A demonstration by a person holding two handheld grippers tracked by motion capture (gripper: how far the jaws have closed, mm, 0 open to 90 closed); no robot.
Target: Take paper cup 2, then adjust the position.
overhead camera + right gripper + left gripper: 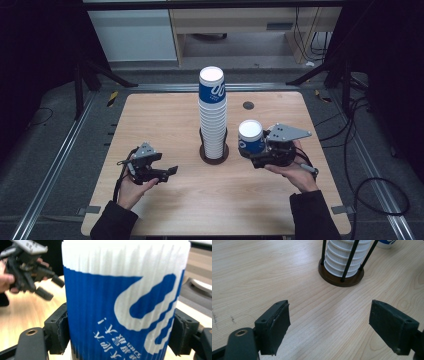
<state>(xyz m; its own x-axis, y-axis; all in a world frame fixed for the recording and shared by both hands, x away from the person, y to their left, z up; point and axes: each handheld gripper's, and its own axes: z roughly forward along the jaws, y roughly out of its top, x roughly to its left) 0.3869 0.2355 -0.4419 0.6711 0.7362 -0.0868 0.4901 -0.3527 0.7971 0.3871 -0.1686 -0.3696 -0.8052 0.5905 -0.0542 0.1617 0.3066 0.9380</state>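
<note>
I am pinching a cup (250, 136) in my right claw (261, 146), upside down, just right of the stack (213, 112) in its holder (214, 153). Judgement: I should be squeezing lightly so the ribbed wall is not buckling. The cup is showing blue-and-white print, base uppermost. My left claw (165, 173) is hanging spread, empty, above the table (150, 120).

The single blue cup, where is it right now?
The blue cup is upside down in the right claw, right of the tall cup stack in the high view, over the table.
</note>
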